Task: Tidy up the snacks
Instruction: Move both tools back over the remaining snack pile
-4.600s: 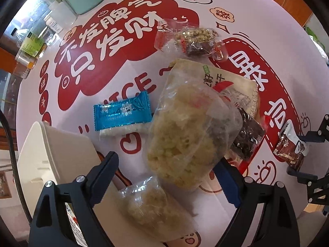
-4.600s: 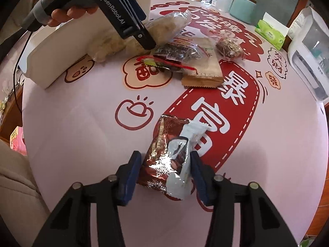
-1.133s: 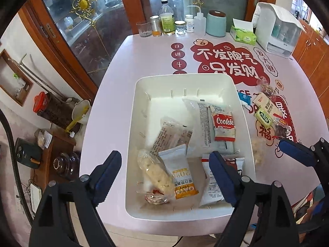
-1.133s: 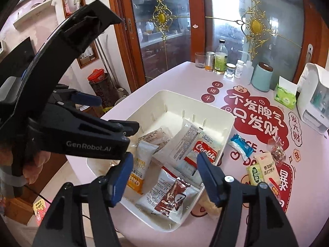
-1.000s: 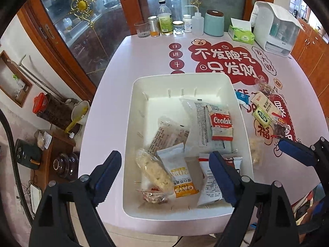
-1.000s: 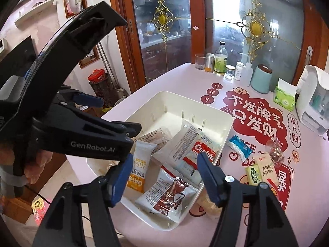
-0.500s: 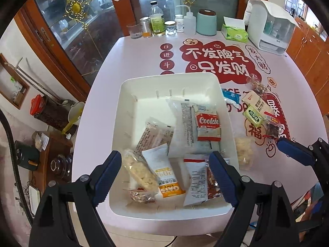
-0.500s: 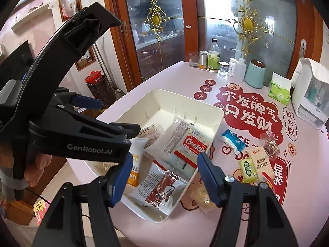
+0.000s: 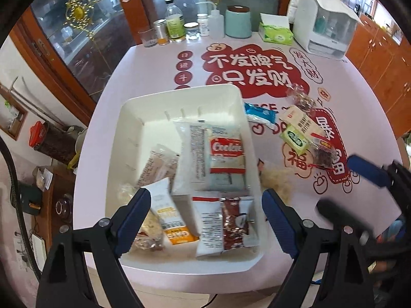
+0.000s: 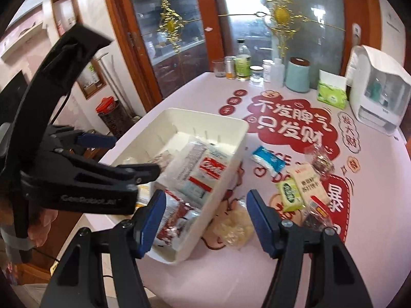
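Note:
A white bin (image 9: 179, 95) on the pink table holds several packets, among them a red cookie pack (image 9: 226, 154) and a brown chocolate pack (image 9: 235, 223). My left gripper (image 9: 203, 213) hangs open and empty high above the bin's near end. My right gripper (image 10: 205, 210) is open and empty too, over the bin's right wall (image 10: 223, 164) and a clear bag of pale crumbly snack (image 10: 235, 227). Right of the bin lie a blue packet (image 10: 268, 160), a green packet (image 10: 290, 195) and a beige packet (image 10: 308, 182).
Bottles, a glass, a teal canister (image 9: 239, 21), a green tissue box (image 9: 274, 32) and a white appliance (image 9: 323, 25) line the table's far edge. The near table edge runs just below the bin. A hand (image 10: 38, 220) holds the left gripper at the left.
Both grippers have drifted to the right over the table, so the bin sits further left in each view. Both stay open and empty.

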